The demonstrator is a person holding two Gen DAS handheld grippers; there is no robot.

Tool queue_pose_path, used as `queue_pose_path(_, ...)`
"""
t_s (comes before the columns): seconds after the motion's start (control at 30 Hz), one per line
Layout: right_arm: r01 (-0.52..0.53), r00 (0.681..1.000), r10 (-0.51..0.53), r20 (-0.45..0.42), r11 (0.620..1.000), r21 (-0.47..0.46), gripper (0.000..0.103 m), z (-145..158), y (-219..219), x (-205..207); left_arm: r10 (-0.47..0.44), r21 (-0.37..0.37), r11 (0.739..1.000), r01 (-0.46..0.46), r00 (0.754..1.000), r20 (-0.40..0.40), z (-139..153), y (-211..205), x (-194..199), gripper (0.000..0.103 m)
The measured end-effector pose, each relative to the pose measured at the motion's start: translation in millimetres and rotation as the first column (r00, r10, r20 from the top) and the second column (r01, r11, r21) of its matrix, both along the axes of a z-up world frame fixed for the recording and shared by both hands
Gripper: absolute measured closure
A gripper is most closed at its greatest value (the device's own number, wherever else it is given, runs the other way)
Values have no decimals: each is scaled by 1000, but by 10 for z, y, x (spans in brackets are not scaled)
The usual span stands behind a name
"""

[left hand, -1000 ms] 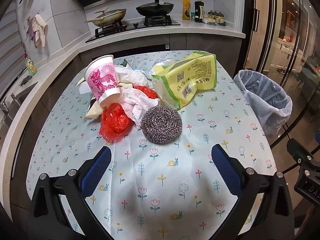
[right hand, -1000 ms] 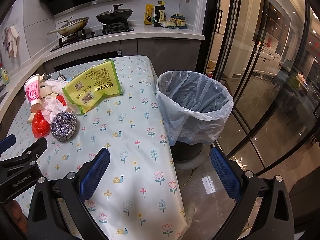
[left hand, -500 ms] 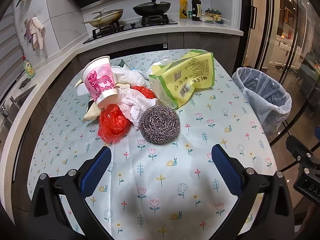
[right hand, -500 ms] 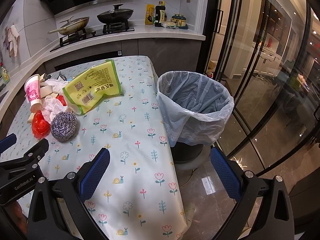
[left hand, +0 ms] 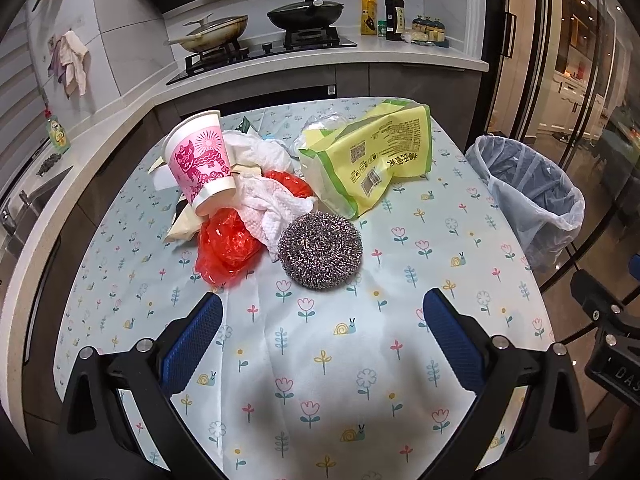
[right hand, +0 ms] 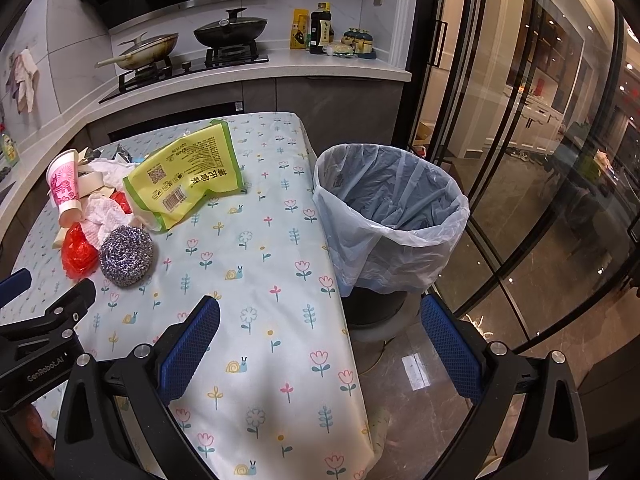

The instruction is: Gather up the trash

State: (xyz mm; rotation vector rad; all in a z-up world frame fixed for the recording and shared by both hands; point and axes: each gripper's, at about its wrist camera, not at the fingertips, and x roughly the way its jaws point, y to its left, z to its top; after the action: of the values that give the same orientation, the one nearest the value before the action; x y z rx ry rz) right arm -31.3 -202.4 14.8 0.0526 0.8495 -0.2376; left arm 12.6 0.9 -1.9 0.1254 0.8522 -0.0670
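Note:
A pile of trash lies on the flowered tablecloth: a steel wool scourer, a red plastic bag, white crumpled paper towel, a tipped pink paper cup and a yellow-green snack bag. My left gripper is open and empty, just short of the scourer. My right gripper is open and empty above the table's right edge. The bin with a blue liner stands on the floor to the right; it also shows in the left wrist view. The pile also shows in the right wrist view, scourer nearest.
A kitchen counter with a hob, two pans and bottles runs behind the table. Glass sliding doors stand to the right of the bin. A sink lies at the far left.
My left gripper has drifted slightly; the trash pile sits a little lower and closer in its view. The right gripper has barely moved. Nothing was taken hold of.

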Motion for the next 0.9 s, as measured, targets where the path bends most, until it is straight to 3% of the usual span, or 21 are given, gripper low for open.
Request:
queue_pose_path(0.5,1,1000,-2,19,999,33,7,5,18,264,36,-58,998,-37,999,-16,35,207,216,7)
queue_pose_path(0.9,-75,992,65,112,994,82,7,265,315,1059,153,-82,985,-154,988,-21,167,755,969,7)
